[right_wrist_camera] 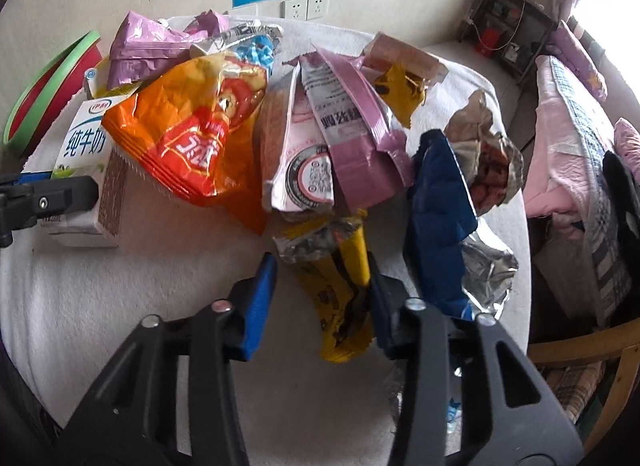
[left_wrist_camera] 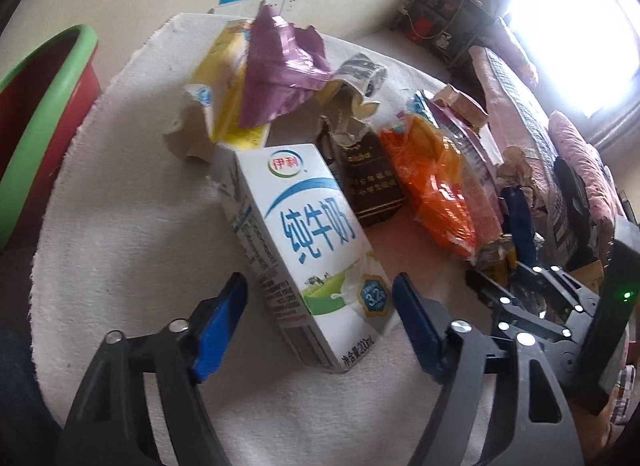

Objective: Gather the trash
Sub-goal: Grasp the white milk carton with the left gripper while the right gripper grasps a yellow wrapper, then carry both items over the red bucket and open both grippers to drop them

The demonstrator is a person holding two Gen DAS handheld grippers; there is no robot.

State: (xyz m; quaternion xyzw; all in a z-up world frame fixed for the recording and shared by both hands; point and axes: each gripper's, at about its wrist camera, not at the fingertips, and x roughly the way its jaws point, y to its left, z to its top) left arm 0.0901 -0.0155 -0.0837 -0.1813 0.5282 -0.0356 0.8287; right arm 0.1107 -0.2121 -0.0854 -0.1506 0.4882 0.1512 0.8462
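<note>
Left gripper (left_wrist_camera: 320, 298) is down low over the desk (left_wrist_camera: 120, 225), jaws wide, straddling the near end of the white milk carton (left_wrist_camera: 308, 242). Blue pads sit either side of the carton w/ a gap on each side, not gripping. Carton lies flat on the white cloth, long axis pointing away from the camera.

Behind the carton: dark brown box (left_wrist_camera: 370, 181), orange snack bag (left_wrist_camera: 436, 189) to its right, crumpled purple wrapper (left_wrist_camera: 280, 73) further back on a yellow pack (left_wrist_camera: 228, 85). Red bin w/ green rim (left_wrist_camera: 44, 113) stands off the desk's left edge.

Right gripper (right_wrist_camera: 322, 278) has jaws wide too, around the yellow wrapper (right_wrist_camera: 340, 298). Right pad looks to be touching the wrapper's edge, left pad clear of it; can't call it a grip. Blue foil bag (right_wrist_camera: 440, 201) lies just right of that, silver inside showing. Ahead of it, the pink-and-white pouch (right_wrist_camera: 320, 145) and the orange bag are heaped mid-desk, touching. From the right wrist view the milk carton is at far left w/ the left gripper's finger alongside it.
</note>
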